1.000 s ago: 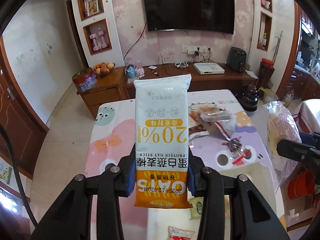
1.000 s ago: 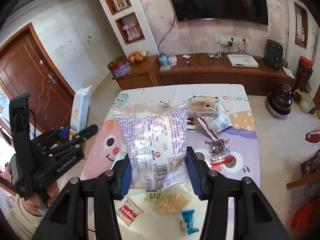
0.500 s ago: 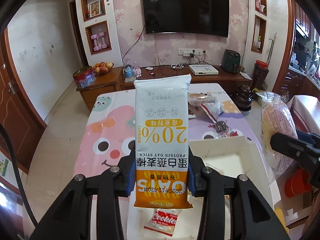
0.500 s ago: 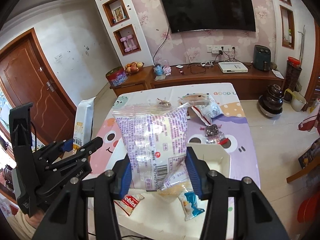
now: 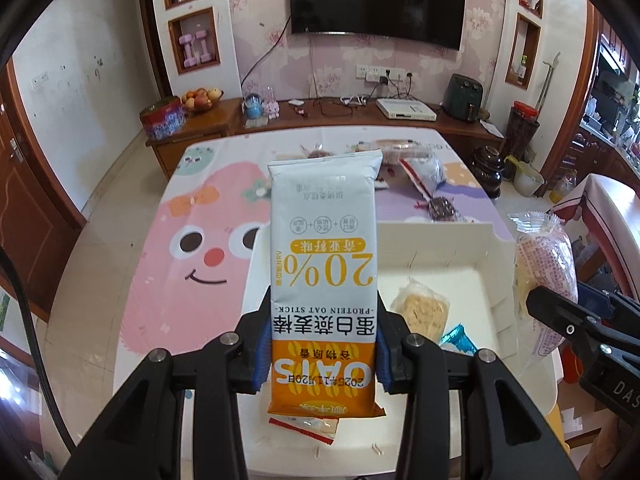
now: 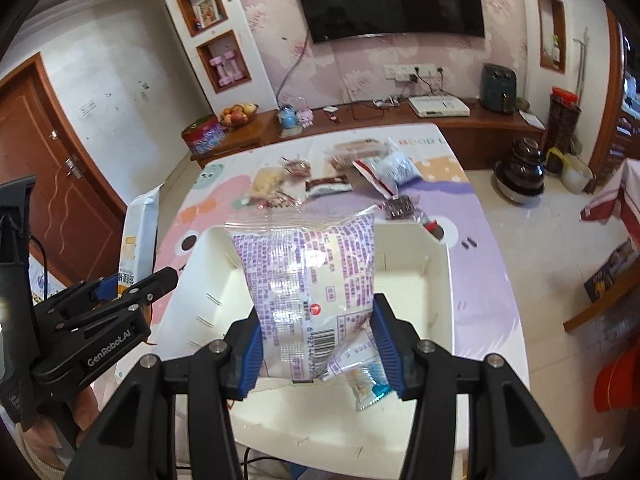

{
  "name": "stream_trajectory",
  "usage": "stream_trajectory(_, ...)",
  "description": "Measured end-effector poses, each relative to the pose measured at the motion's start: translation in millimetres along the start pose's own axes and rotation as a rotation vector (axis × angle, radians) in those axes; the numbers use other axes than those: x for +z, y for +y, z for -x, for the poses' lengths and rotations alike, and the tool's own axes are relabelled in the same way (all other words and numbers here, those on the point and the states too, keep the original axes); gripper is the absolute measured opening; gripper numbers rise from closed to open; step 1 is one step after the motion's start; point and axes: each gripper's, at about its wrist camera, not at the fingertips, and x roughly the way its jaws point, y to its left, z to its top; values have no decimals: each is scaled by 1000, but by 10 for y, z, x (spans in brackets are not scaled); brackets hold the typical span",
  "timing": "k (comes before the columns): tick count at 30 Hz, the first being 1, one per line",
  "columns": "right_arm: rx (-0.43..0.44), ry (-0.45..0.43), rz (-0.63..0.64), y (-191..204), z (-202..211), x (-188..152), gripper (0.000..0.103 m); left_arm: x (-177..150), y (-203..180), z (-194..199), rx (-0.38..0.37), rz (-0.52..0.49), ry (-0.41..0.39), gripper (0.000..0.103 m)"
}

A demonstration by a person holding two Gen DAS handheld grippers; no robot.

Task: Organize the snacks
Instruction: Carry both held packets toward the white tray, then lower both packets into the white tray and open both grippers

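The left gripper [image 5: 323, 346] pinches an oat stick packet [image 5: 323, 264] upright by its orange lower end, held above the white bin [image 5: 452, 248] on the cartoon tablecloth [image 5: 208, 216]. The right gripper [image 6: 318, 344] clamps a purple-printed clear bag [image 6: 308, 280] over the same bin – small wrapped snacks [image 5: 424, 308] lie inside (more on the table beyond).

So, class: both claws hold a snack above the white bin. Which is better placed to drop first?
Probably right: its claw holds the purple-print packet over the white bin; the oat stick pack hangs over its left wall.
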Motion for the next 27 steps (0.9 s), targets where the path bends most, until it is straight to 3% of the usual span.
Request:
stream_trajectory(9, -3, 49, -17, -7, -180, -128, 50, -110, -59, -219, -7, 11, 65, 39)
stream_trajectory(20, 2, 74, -31, -47, -233, -134, 52, -129, -61, -287, 7, 21, 83, 41)
stream_trajectory(21, 5, 68, -31, -45, -221, -132, 52, -132, -60, -296, 10, 24, 87, 45)
stream_trajectory(23, 5, 55, -28, -37, -200, -124, 57, -134, -51, -299, 13, 31, 89, 78)
stream_trajectory(25, 5, 50, -28, -36, -188, -128, 61, -136, -28, -277, 16, 43, 76, 85)
stream_trajectory(27, 12, 53, -31, -42, -190, -133, 61, -135, -23, -256, 8, 46, 67, 85)
